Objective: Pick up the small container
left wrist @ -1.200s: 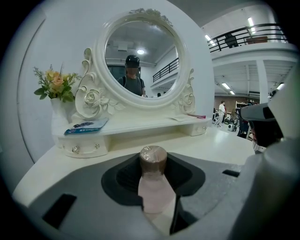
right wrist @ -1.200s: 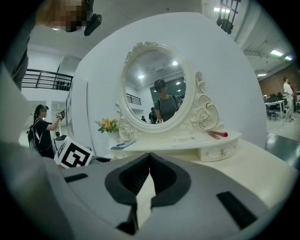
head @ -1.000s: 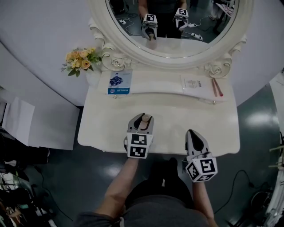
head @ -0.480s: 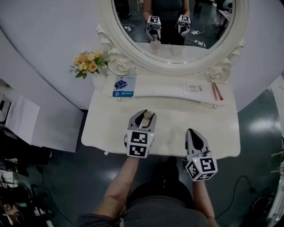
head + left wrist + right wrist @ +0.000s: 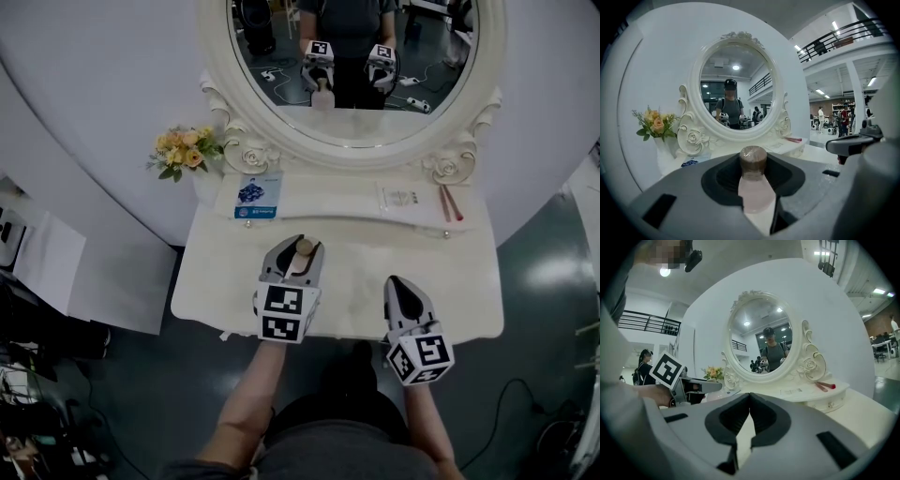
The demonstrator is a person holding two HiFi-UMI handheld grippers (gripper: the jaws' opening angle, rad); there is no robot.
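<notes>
My left gripper (image 5: 300, 246) is clamped on the small container (image 5: 757, 192), a pale pink bottle with a brown cap that stands upright between the jaws, cap just past the tips. It sits over the white dressing table (image 5: 469, 281); I cannot tell whether its base is clear of the top. I see no label on the bottle.

My right gripper (image 5: 749, 397) is beside it to the right, jaws pressed together with nothing between them.

Ahead and slightly left of the left gripper, a blue-and-white packet (image 5: 256, 195) lies flat on the raised shelf, its print too small to read. Ahead of the right gripper lies a white card (image 5: 401, 198) with unreadable lines, and just right of that a pair of red sticks (image 5: 451, 199). Yellow flowers (image 5: 184, 150) stand further ahead on the left, beside the oval mirror (image 5: 352, 56).
</notes>
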